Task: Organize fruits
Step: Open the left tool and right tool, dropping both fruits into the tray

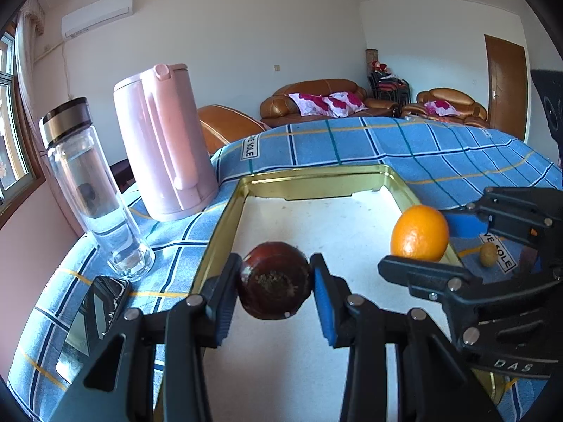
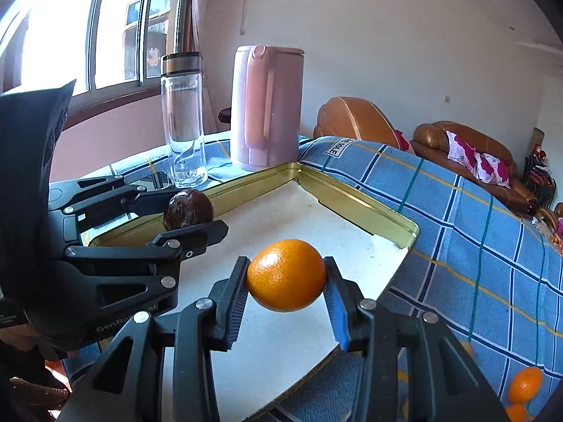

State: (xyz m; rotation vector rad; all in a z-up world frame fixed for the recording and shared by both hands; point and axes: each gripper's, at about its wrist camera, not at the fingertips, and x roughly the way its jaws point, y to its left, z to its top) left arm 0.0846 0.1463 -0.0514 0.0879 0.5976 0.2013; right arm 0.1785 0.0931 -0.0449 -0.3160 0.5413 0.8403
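- Your left gripper (image 1: pixel 276 290) is clamped on the dark red fruit (image 1: pixel 274 281), both pads pressed to its sides, held over the near left part of the tray (image 1: pixel 225 211).
- Your right gripper (image 2: pixel 286 281) is clamped on the orange (image 2: pixel 286 274), held over the tray's near right part, by its right rim.
- Both fruits look clear of the tray floor, so lower each one until it rests before you let the jaws part; round fruit will likely roll on that flat white surface.
- Set the two well apart inside the tray, so that neither gripper knocks the other's fruit when it opens.
- Keep the left gripper away from the glass bottle (image 1: pixel 95 193) and pink kettle (image 1: pixel 165 140), which stand just beyond the tray's left rim.
- A small brownish fruit (image 1: pixel 488 254) lies on the checked cloth (image 1: pixel 422 147) outside the tray's right rim; its kind is hard to tell.
- More oranges (image 2: pixel 524 385) sit past the tray's near right corner, cut off by the right view's edge.
- The tray's near edge is hidden behind both grippers.
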